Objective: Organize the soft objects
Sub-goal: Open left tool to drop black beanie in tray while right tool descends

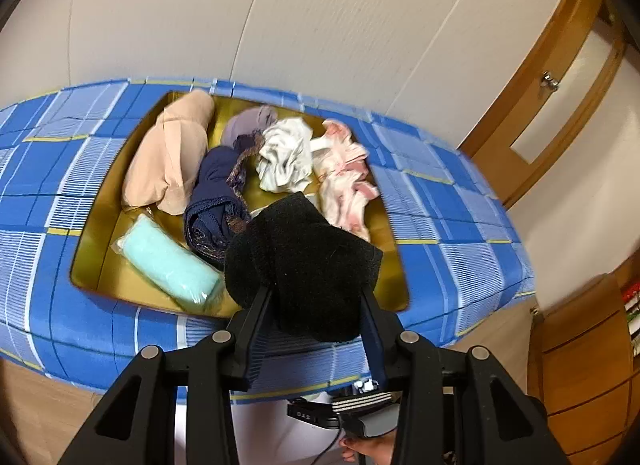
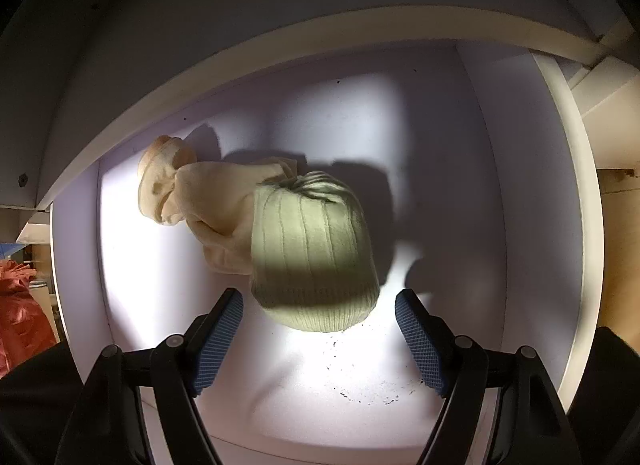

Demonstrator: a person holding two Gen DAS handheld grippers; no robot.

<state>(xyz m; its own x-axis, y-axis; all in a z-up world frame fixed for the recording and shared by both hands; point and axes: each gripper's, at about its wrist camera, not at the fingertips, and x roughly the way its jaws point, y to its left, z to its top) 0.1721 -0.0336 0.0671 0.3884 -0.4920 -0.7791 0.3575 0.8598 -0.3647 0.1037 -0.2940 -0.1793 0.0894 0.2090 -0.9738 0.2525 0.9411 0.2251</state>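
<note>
Two rolled items lie in the white drawer [image 2: 520,185] below the released right gripper [image 2: 320,341]; left gripper [image 1: 316,297] grasps black socks [image 1: 308,261]; six pieces remain in the gold tray [image 1: 104,261].

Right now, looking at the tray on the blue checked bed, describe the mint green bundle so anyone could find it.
Start at the gold tray sunk into the blue checked bedcover. Go to its near left corner, beside the navy lace garment. The mint green bundle lies there, the only piece neatly rolled and wrapped in clear plastic; the others lie loose.
</note>
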